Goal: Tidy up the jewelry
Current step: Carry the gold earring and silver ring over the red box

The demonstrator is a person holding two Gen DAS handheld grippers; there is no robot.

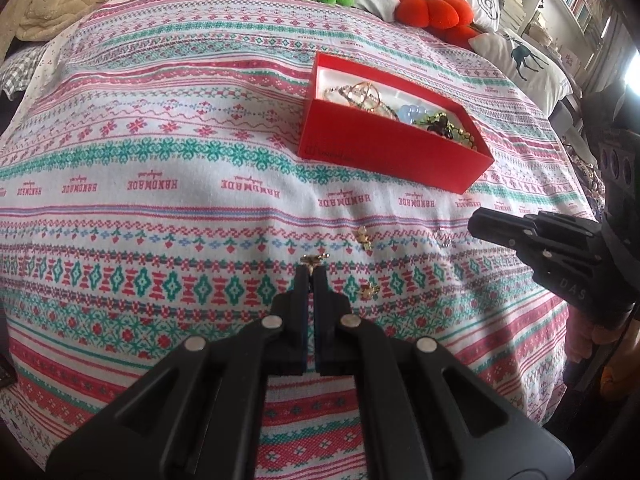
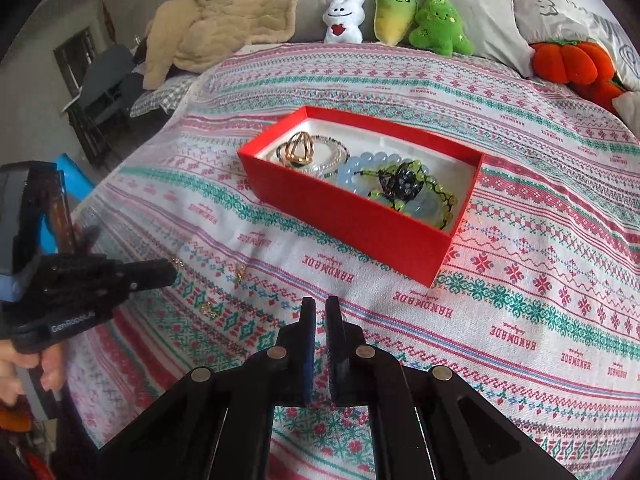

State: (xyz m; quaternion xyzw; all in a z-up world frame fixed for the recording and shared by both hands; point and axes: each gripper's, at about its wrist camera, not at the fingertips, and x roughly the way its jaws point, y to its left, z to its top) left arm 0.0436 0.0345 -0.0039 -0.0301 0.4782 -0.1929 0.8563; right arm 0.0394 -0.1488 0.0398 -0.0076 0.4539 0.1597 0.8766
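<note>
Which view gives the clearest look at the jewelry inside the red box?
The right wrist view: it looks down into the red box, showing the gold ring, pale blue bead bracelet and green bead strand clearly. In the left wrist view the box is seen lower, so its near wall hides part of the contents.

Red box [image 2: 356,224] with a white lining; bedspread [image 2: 540,240] white, banded in pink, red and teal knit-style motifs; black fingers [image 2: 307,320]; pale-blue beads [image 2: 376,160]; green beads [image 2: 416,176]; gold ring [image 2: 299,147].
</note>
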